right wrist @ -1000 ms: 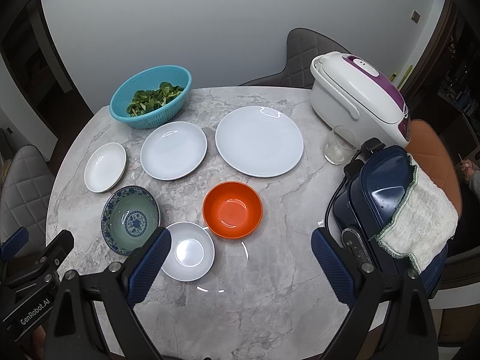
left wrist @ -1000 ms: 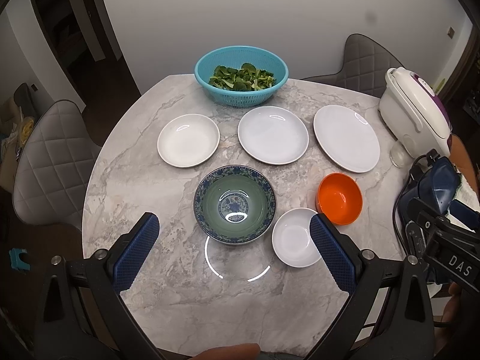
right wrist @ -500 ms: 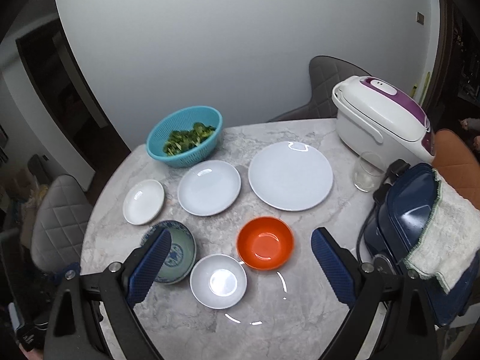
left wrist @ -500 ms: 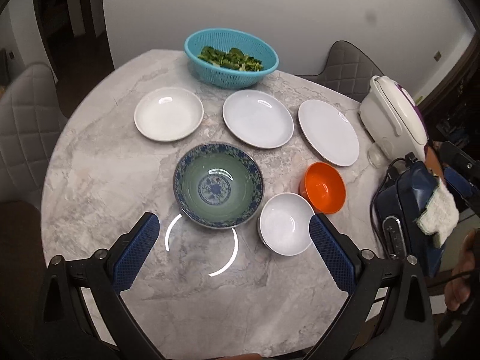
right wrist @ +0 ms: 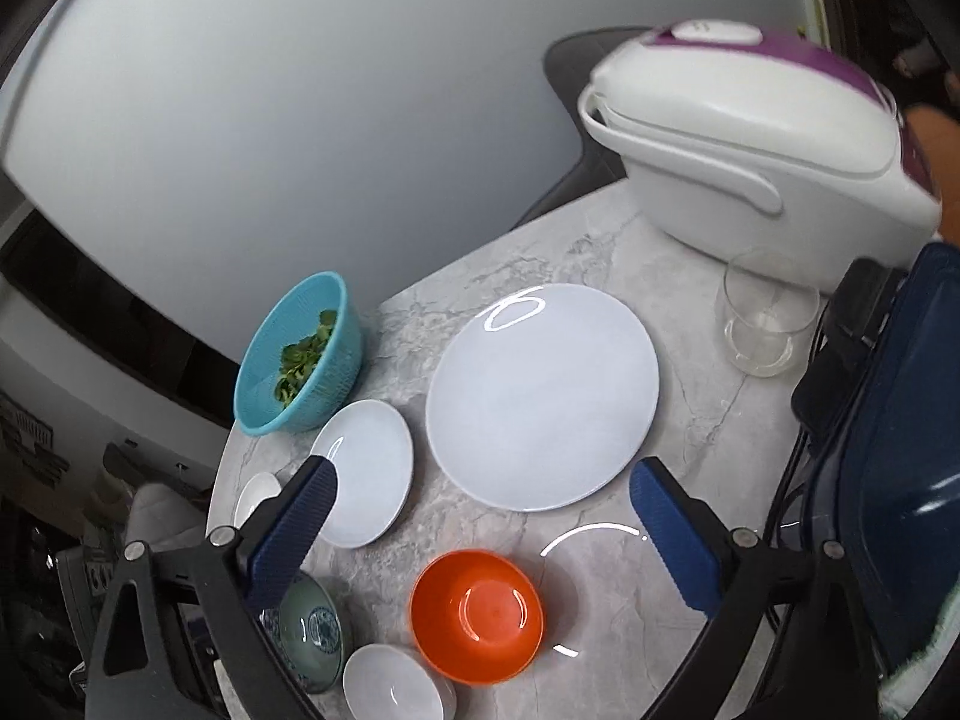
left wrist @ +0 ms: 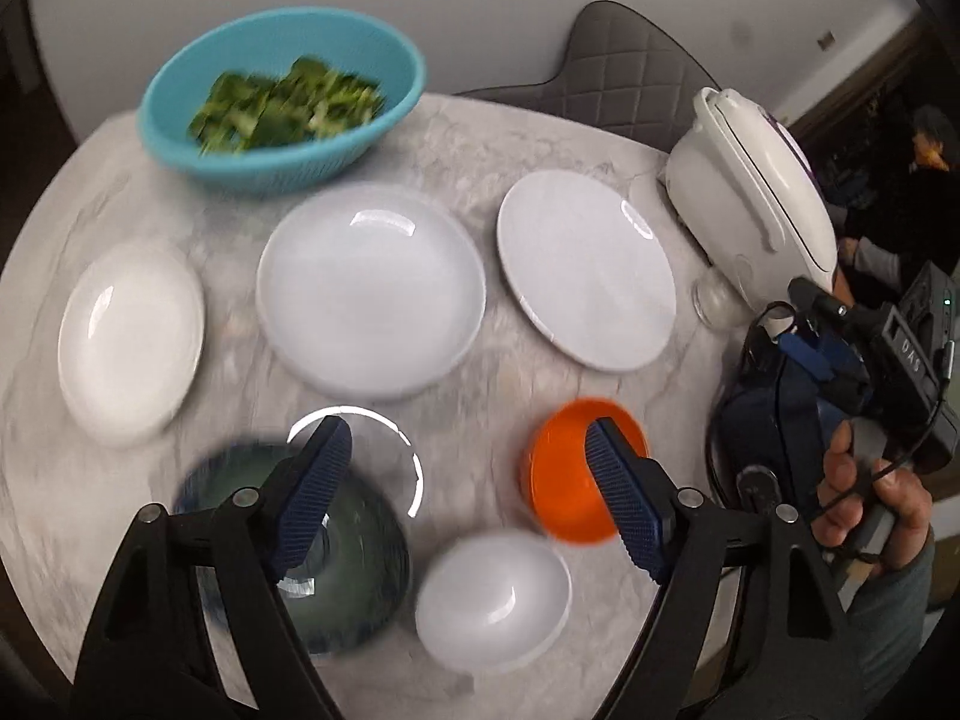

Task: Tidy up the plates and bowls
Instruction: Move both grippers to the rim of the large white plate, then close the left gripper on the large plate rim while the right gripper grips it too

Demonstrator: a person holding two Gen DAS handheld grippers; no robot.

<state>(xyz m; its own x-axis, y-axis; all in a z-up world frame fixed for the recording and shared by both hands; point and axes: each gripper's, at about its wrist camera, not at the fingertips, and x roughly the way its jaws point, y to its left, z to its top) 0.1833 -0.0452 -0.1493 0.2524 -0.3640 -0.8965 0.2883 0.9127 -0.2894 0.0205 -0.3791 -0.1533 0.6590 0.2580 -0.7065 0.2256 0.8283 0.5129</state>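
In the blurred left wrist view my left gripper [left wrist: 465, 429] hangs over the table with its jaws closing and nothing between them. Its left finger overlaps the blue-patterned green bowl [left wrist: 360, 570]; its right finger overlaps the orange bowl [left wrist: 555, 480]. A small white bowl [left wrist: 492, 600] lies below the gap. Three white plates lie beyond: small [left wrist: 129, 336], medium [left wrist: 369, 288], large [left wrist: 585, 267]. My right gripper [right wrist: 483, 471] stands open and empty over the near edge of the large plate [right wrist: 540, 396], above the orange bowl [right wrist: 477, 615].
A teal colander [left wrist: 282, 96] of greens stands at the back left. A white and purple rice cooker [right wrist: 750, 138], a clear glass [right wrist: 768, 324] and a dark blue appliance [right wrist: 888, 480] crowd the right side. A hand [left wrist: 864, 498] holds the other gripper there. Grey chairs surround the table.
Both cameras have dropped closer to the table and swung forward. The left jaws have narrowed. The right view now centres on the large plate and orange bowl.
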